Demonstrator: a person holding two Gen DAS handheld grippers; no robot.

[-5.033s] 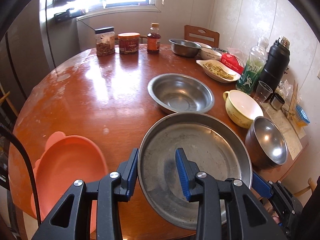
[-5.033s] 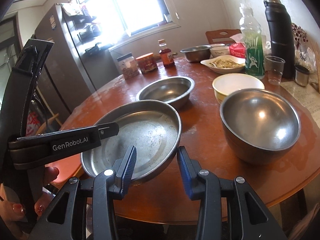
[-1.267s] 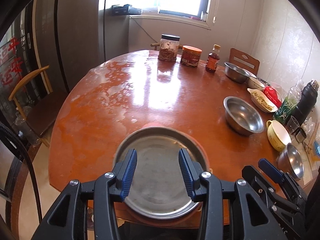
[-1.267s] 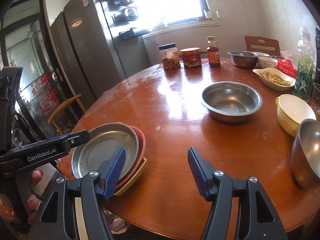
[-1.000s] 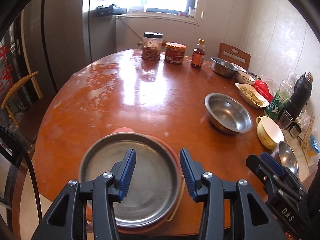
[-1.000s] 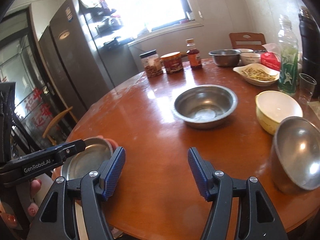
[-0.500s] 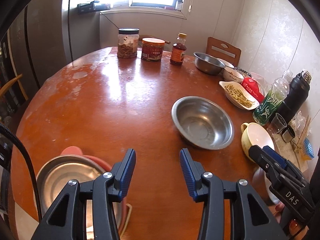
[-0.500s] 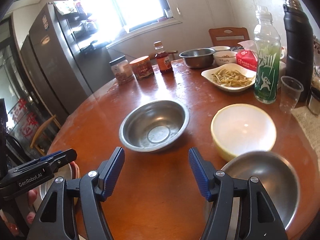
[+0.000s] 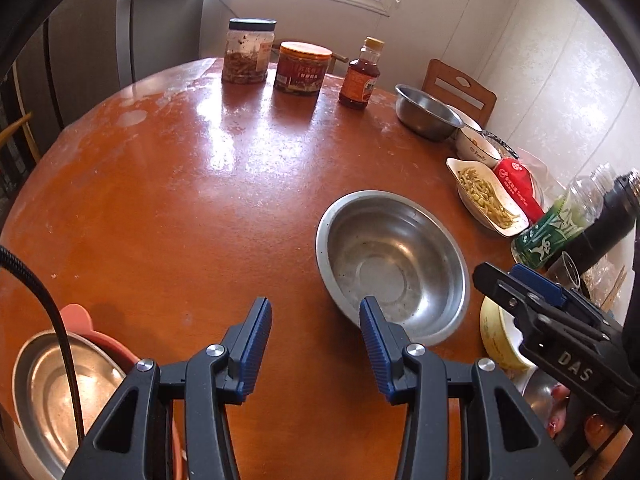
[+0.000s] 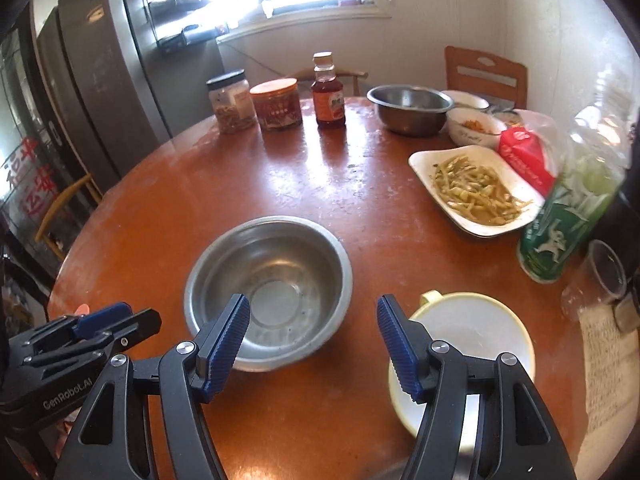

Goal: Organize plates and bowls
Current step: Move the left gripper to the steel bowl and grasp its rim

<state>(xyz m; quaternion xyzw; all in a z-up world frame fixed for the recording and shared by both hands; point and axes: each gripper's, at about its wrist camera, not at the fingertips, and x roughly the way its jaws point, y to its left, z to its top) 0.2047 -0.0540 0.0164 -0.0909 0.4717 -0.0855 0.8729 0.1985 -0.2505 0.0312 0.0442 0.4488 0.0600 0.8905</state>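
A wide steel bowl (image 9: 392, 264) (image 10: 268, 288) stands empty near the middle of the round wooden table (image 9: 180, 184). My left gripper (image 9: 316, 344) hangs open and empty just in front of it, to its left. My right gripper (image 10: 314, 336) is open and empty too, between the steel bowl and a cream bowl with a handle (image 10: 476, 328). In the left wrist view the steel plate (image 9: 48, 392) rests on the pink plate (image 9: 80, 314) at the lower left table edge. The right gripper (image 9: 544, 312) also shows at the right, over the cream bowl (image 9: 496, 340).
Along the far edge stand two jars (image 9: 250, 52), a sauce bottle (image 9: 360, 76) and a smaller steel bowl (image 9: 426, 112). A white dish of food (image 10: 476, 188), a red packet, a green bottle (image 10: 568, 224), a plastic cup and a dark flask crowd the right side. A chair (image 10: 486, 70) stands behind.
Both grippers swung right across the table, away from the stacked plates and toward the steel and cream bowls. The plate stack slid to the left view's lower left corner. Neither gripper's opening changed.
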